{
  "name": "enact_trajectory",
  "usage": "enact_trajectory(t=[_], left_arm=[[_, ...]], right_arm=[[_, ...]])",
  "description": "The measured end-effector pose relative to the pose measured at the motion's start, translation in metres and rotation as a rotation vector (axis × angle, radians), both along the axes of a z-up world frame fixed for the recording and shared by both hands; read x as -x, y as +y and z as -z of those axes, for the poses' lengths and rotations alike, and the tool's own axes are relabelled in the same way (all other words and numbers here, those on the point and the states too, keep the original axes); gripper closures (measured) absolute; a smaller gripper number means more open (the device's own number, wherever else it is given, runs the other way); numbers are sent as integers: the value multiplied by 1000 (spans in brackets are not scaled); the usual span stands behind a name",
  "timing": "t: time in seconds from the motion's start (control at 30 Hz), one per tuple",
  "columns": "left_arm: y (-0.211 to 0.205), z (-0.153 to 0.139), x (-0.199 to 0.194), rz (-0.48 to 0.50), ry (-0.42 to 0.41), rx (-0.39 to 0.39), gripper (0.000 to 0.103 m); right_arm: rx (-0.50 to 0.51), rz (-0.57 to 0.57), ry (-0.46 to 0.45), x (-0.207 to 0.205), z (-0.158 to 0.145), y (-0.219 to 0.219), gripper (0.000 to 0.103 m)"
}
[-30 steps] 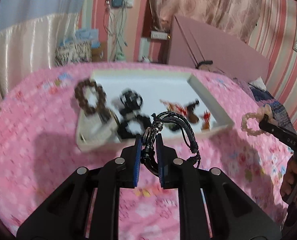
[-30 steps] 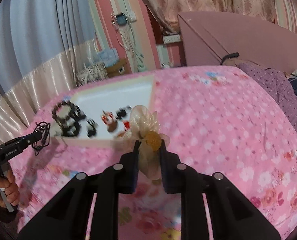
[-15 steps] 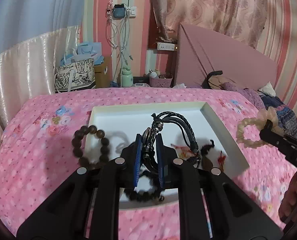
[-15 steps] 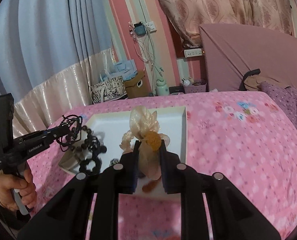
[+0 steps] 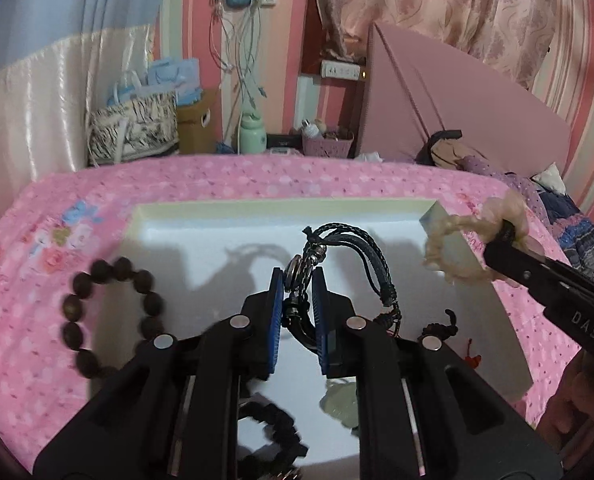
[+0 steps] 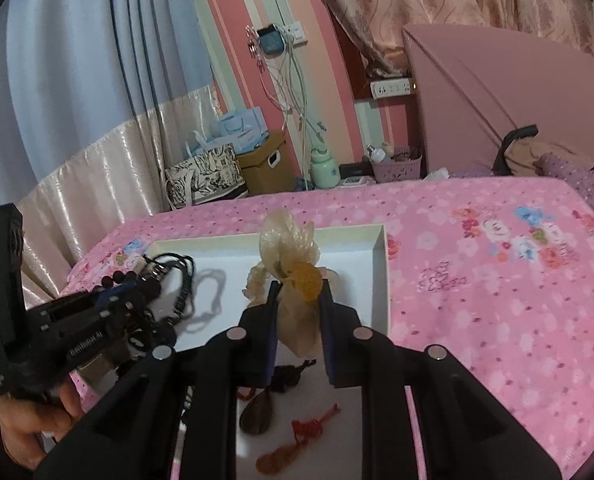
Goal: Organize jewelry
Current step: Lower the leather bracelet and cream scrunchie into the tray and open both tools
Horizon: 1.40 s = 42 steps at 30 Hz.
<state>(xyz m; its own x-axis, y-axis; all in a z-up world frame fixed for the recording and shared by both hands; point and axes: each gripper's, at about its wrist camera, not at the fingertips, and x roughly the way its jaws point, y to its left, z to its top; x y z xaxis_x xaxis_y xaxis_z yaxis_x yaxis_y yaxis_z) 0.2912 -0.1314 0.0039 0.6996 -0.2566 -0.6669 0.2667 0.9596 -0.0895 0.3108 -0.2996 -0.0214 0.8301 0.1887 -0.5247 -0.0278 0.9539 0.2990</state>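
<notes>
Between left gripper (image 5: 298, 289) pads, black bracelet (image 5: 347, 254), over tray (image 5: 477, 276)

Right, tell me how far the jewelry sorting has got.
Done: brown bead bracelet, red knotted cord and dark pendant lie in the white tray.
In hand: left gripper clamps black braided bracelet; right gripper clamps cream scrunchie.
Left: setting both down.

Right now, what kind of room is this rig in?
Most likely a home bedroom: a bed under a pink floral bedspread, a padded pink headboard, and patterned curtains on striped walls. A white tray of jewelry sits on the bed.
</notes>
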Motion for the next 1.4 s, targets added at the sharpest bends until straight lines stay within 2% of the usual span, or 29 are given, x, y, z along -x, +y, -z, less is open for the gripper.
enact_trajectory(t=[0.13,0.33,0.57,0.83,1.0,1.23,1.3,1.4], left_arm=[[-8,18,-8,6,29,-14,91],[-14,29,-14,-4,54,-35,91],[-19,30,-14,-13,57,-75,90],[-19,29,-18,-25,59,-67,89],[-15,27,-19,-35,66,-52,73],[-16,26,-18,-38,59,-45,68],[-15,26,-17,-38,59,-42,65],[-14,25,-15,-28,57,-26,55]], right_arm=[[4,-5,41,-12,17,4,85],[35,12,82,-16,27,5,85],[53,21,115,-19,32,4,82],[54,23,114,-20,33,5,80],[49,28,109,-18,34,5,76],[43,39,85,-13,28,2,76],[41,43,72,-10,25,0,73],[46,46,61,-6,21,-2,71]])
